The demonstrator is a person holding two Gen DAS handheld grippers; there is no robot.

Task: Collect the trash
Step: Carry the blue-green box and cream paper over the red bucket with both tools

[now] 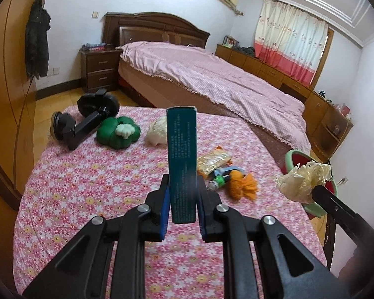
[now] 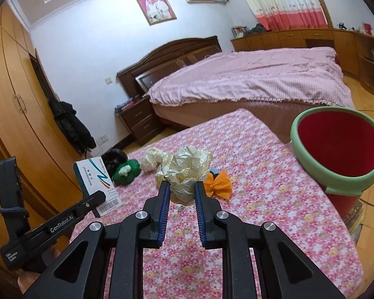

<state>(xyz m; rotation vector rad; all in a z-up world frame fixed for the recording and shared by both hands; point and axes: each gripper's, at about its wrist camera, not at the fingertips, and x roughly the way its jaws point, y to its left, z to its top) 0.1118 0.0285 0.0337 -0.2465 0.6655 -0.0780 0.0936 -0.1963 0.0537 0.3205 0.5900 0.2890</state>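
Observation:
My left gripper is shut on a teal cardboard box, held upright above the flowered tablecloth; the box also shows in the right wrist view. My right gripper is shut on a crumpled cream paper ball, which also shows in the left wrist view. A red bin with a green rim stands at the table's right edge. On the table lie an orange wrapper, a yellow snack packet, a small bottle and another cream paper ball.
A green toy and a black wheeled device lie at the table's far left. Behind the table stands a bed with a pink cover. A wooden wardrobe runs along the left.

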